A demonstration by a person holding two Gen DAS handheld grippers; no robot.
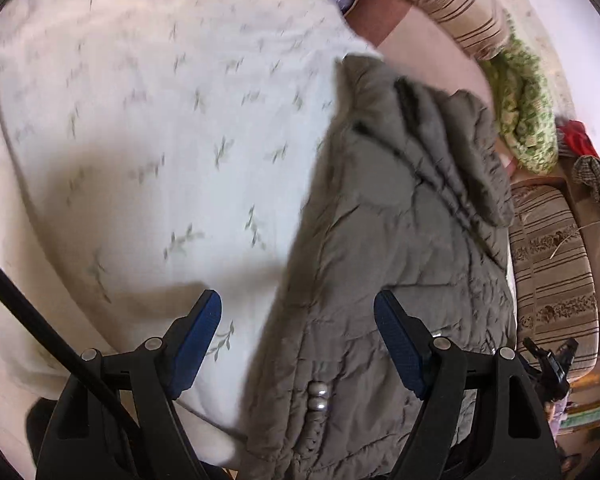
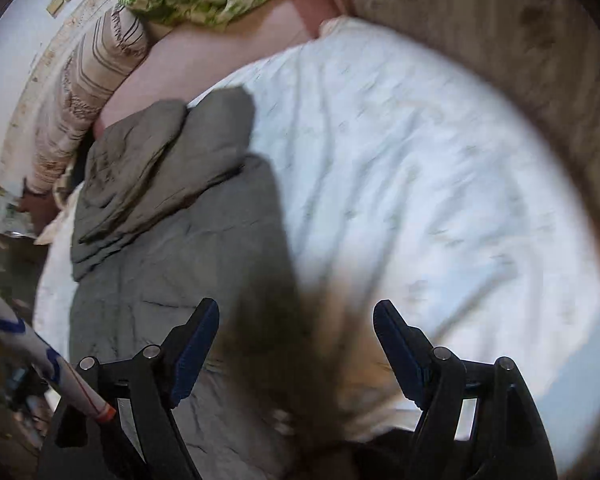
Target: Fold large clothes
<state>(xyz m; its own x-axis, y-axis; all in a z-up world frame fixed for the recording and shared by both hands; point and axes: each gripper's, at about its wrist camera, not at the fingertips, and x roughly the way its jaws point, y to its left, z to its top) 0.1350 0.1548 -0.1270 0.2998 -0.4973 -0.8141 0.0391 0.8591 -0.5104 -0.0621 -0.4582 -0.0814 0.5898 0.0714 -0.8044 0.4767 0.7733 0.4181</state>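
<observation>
Grey padded jacket lying part-folded on the bed, both hand-held grippers hanging over it with nothing in them.

The jacket (image 1: 392, 240) is lying as a long narrow strip on the white leaf-print sheet (image 1: 148, 128) of the bed, a sleeve or hood doubled over its far end, so it is looking folded lengthwise while the crosswise fold is seemingly remaining. The left hand-held gripper (image 1: 298, 312) is hovering with its jaws spread, gripping nothing, above the jacket's near edge by the snaps (image 1: 318, 396). The right hand-held gripper (image 2: 296, 316) is likewise standing wide and empty over a blurred brown fringe. Striped cushions (image 1: 556, 280) and a green patterned cloth (image 1: 520, 108) are lying beyond.
</observation>
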